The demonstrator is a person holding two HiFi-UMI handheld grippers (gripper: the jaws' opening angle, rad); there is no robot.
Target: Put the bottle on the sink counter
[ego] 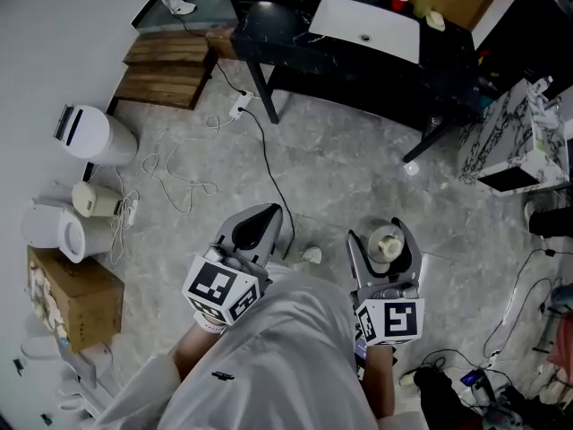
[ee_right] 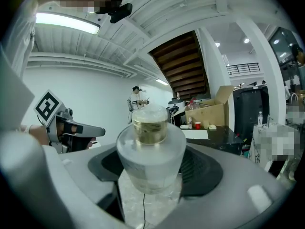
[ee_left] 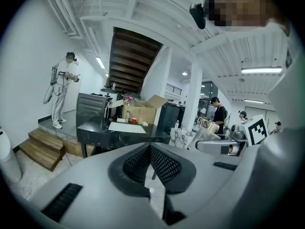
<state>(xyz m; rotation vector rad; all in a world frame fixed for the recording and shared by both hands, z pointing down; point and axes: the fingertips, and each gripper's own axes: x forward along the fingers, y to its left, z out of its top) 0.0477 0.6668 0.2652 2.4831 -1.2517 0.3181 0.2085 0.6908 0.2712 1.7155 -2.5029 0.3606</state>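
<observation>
Right gripper (ego: 386,238) jaws wide, clamped on frosted glass bottle (ee_right: 150,149), held over floor (ego: 358,164), well apart from black sink counter (ego: 286,47). Left gripper (ee_left: 150,162) jaws together, empty.

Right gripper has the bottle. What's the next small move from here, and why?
Probably step forward and carry the bottle toward the sink counter. The right gripper is clamped on it, upright, but the counter lies well ahead across the floor, apparently out of reach from here. The left gripper is shut and empty.
</observation>
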